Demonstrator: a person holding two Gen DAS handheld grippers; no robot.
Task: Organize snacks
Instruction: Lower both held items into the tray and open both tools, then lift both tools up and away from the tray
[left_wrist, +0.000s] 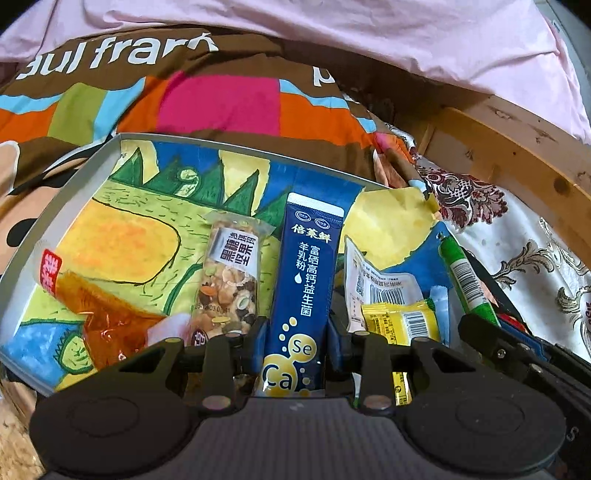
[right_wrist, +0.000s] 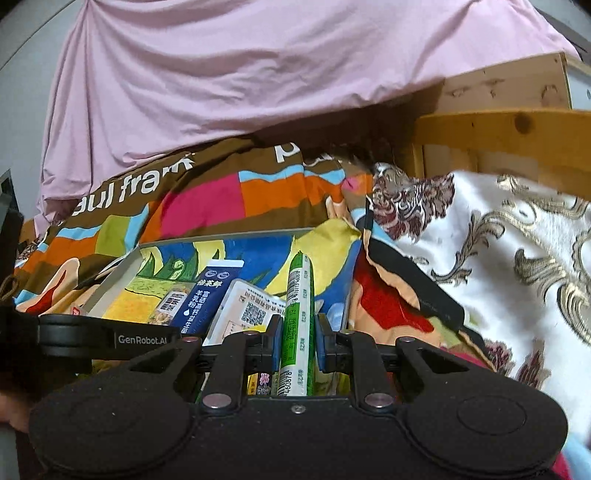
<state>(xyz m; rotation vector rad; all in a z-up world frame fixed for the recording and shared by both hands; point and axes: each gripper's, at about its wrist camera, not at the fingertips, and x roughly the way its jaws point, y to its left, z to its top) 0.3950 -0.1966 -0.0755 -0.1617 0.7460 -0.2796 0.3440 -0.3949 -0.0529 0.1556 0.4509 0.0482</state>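
While both grippers sit over the tray (left_wrist: 110, 155), each is loaded: left gripper (left_wrist: 295, 343) jaws clamped on the blue sachet (left_wrist: 308, 273) (lower end pinched, top pointing into the tray), right gripper (right_wrist: 298, 343) jaws clamped on the green stick pack (right_wrist: 299, 314), upright beside the white packet (right_wrist: 251, 306). In the tray: nut bar (left_wrist: 231, 277), orange wrapper (left_wrist: 99, 310), yellow packet (left_wrist: 402, 321). Tray rests on a patterned blanket (left_wrist: 221, 99).

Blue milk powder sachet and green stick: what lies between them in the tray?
In the left wrist view, a white barcoded packet and a yellow packet lie between the blue sachet and the green stick.
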